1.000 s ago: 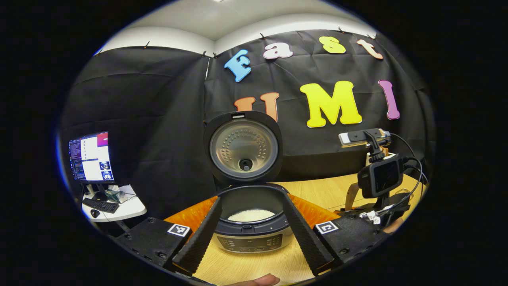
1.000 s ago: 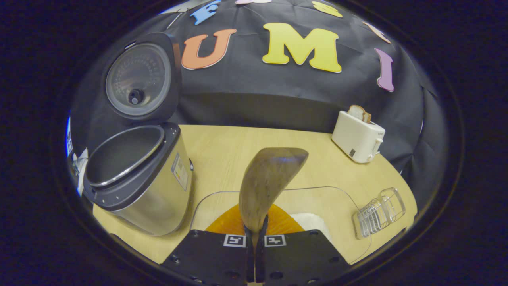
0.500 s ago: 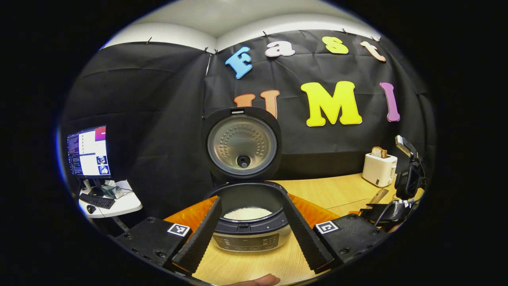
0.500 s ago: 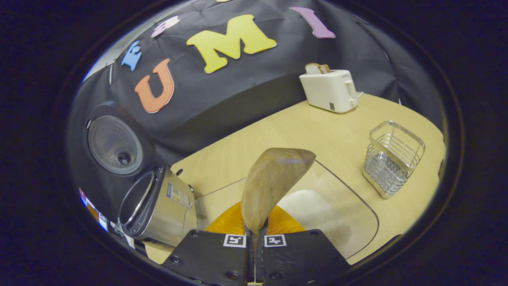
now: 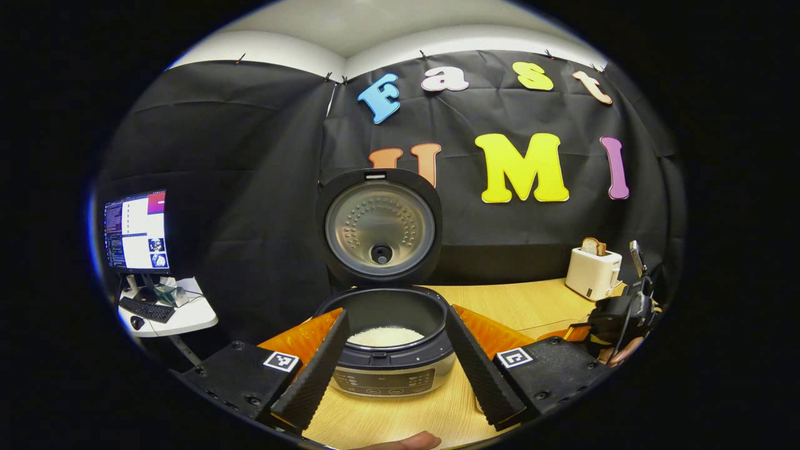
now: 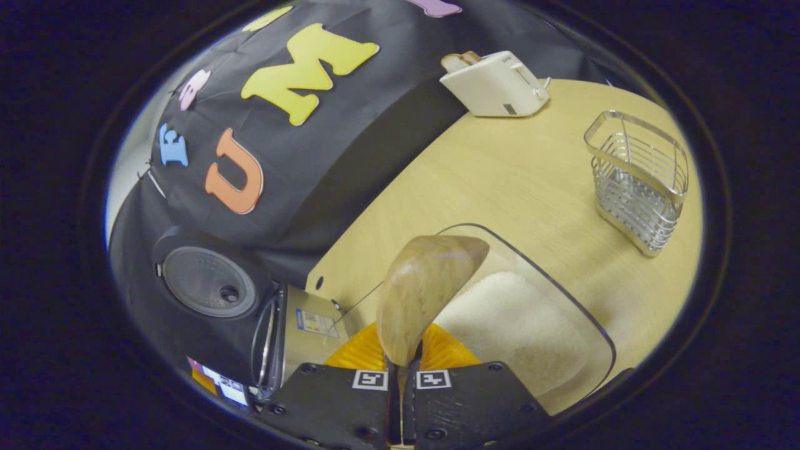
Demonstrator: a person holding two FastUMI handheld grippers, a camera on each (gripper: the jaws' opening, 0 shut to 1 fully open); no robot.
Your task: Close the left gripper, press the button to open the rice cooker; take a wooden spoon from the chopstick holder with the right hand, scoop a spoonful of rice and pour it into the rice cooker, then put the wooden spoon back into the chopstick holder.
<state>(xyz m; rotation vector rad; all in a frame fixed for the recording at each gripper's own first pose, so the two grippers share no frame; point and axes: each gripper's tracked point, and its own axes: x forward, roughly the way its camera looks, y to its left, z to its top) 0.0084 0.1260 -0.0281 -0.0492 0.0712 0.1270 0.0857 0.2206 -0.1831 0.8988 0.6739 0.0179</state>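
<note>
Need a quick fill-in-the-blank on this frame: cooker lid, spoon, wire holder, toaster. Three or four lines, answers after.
1. The lid of the silver rice cooker stands ____.
2. The right gripper is shut on the handle of the brown ____ spoon.
3. The metal wire chopstick holder on the wooden table is ____ of utensils.
4. A slice of ____ sticks out of the white toaster.

Missing words: open; wooden; empty; bread
</note>
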